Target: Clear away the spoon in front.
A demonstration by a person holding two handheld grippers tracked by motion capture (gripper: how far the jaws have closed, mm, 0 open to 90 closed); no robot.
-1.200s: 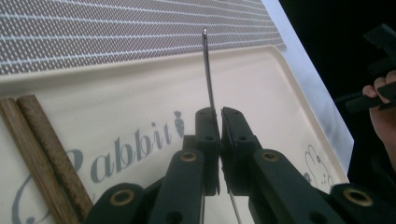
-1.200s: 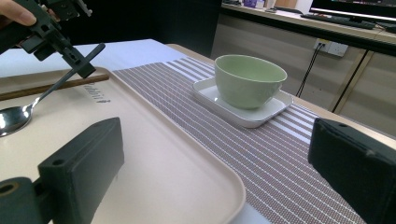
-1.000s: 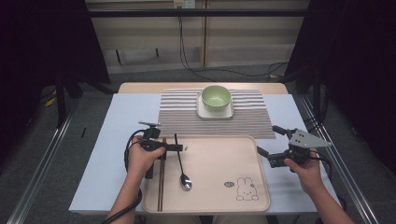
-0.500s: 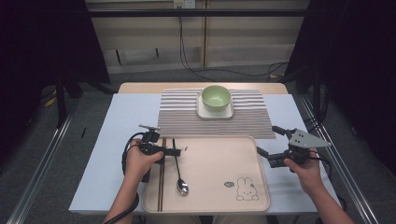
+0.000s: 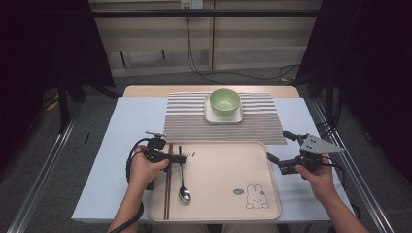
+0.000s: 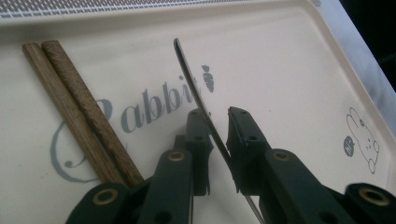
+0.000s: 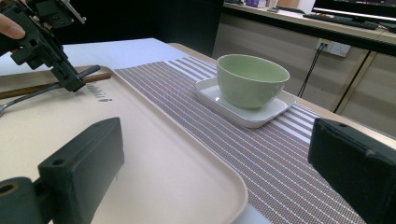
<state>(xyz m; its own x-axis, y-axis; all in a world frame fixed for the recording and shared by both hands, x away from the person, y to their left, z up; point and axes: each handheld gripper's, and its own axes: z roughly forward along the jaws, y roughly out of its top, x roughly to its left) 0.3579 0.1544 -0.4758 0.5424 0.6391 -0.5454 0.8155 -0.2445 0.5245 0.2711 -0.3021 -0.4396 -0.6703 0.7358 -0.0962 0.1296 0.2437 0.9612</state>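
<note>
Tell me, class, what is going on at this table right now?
A person holds a claw in each hand. The left claw has its jaws on either side of the spoon handle on the cream tray, beside the wooden chopsticks; whether it is gripped yet is unclear. The right claw waits open at the tray's right edge. Behind the tray, a green bowl sits on a white dish on the striped mat.

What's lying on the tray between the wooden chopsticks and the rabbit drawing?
In the high view, the metal spoon lies there, its handle between the left tongs; otherwise bare beige plastic tray.
</note>
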